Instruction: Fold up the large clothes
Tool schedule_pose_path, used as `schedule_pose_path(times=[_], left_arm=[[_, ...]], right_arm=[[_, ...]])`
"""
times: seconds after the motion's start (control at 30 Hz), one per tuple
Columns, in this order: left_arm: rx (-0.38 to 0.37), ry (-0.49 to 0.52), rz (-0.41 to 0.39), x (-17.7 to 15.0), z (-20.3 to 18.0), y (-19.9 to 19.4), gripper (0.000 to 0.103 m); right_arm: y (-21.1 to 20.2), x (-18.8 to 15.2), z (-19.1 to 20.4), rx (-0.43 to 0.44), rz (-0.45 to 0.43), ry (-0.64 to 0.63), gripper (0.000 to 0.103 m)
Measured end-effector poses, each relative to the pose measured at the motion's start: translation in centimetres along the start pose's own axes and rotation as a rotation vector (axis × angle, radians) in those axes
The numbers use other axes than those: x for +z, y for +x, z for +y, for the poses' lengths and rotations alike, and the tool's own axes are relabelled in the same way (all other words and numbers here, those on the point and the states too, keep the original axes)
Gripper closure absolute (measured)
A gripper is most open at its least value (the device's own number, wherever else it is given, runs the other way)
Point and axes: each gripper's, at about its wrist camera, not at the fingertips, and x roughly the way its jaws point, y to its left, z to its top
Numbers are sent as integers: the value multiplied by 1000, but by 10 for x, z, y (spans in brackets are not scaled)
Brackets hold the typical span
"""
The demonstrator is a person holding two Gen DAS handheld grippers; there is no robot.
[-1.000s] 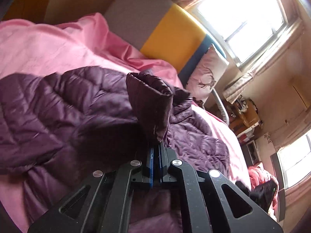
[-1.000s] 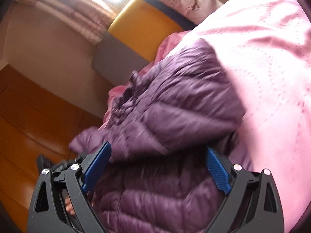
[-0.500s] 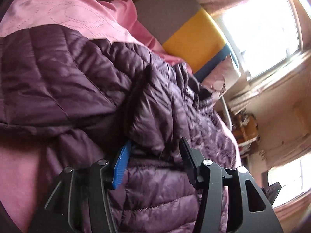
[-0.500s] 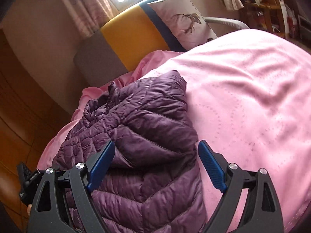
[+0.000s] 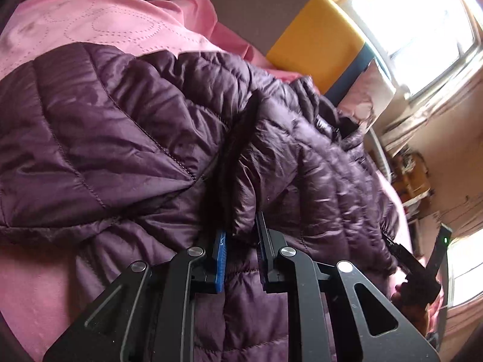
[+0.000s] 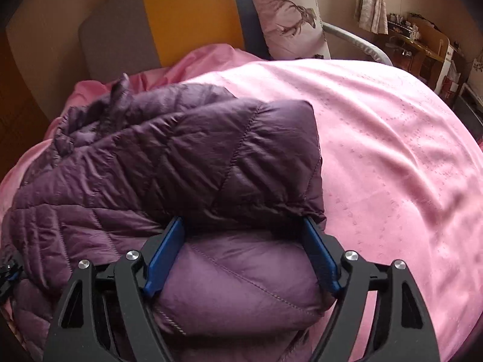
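Note:
A purple quilted puffer jacket (image 5: pixel 126 138) lies on the pink bedspread (image 5: pixel 90 27), with both sides folded in over its middle. My left gripper (image 5: pixel 241 235) has its jaws narrowed around the cuff end of a folded sleeve (image 5: pixel 271 157); the pads look close on the fabric. In the right wrist view the jacket (image 6: pixel 151 166) fills the left half of the pink bedspread (image 6: pixel 392 150). My right gripper (image 6: pixel 244 226) is open wide, its blue pads (image 6: pixel 164 253) either side of the folded jacket edge.
A grey, yellow and blue headboard (image 6: pixel 187 15) and a deer-print pillow (image 6: pixel 286 15) stand at the far end of the bed. A bright window (image 5: pixel 422 15) and cluttered shelves (image 5: pixel 413 175) are to the right. The other gripper (image 5: pixel 422 268) shows at the right edge.
The left gripper let go of the lifted sleeve, opened, then narrowed again around the sleeve end now lying on the jacket. The right gripper stayed open and moved closer to the folded edge.

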Motion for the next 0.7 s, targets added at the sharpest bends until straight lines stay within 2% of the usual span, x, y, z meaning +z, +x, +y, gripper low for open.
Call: schedule_pose_path(times=[0.07, 0.17, 0.27, 0.3, 0.37, 0.5, 0.57, 0.7], left_arm=[[34, 33, -1, 0, -6, 6, 87], [61, 36, -14, 0, -7, 2, 83], [153, 84, -141, -5, -24, -28, 65], [142, 113, -197, -6, -30, -40, 62], [116, 185, -237, -1, -48, -51, 62], [79, 301, -197, 15, -80, -32, 62], [85, 327, -169, 20, -82, -18, 62], [138, 264, -50, 37, -69, 33, 62]], right_arm=[[5, -1, -5, 12, -5, 23, 24], [6, -5, -2, -20, -18, -5, 22], [6, -9, -2, -18, -25, -5, 21], [6, -9, -2, -17, -27, -6, 20], [5, -10, -3, -17, -27, -9, 19], [5, -10, -2, -21, -31, -16, 18], [5, -10, -2, -18, -32, -14, 18], [6, -10, -2, -11, -33, -10, 17]])
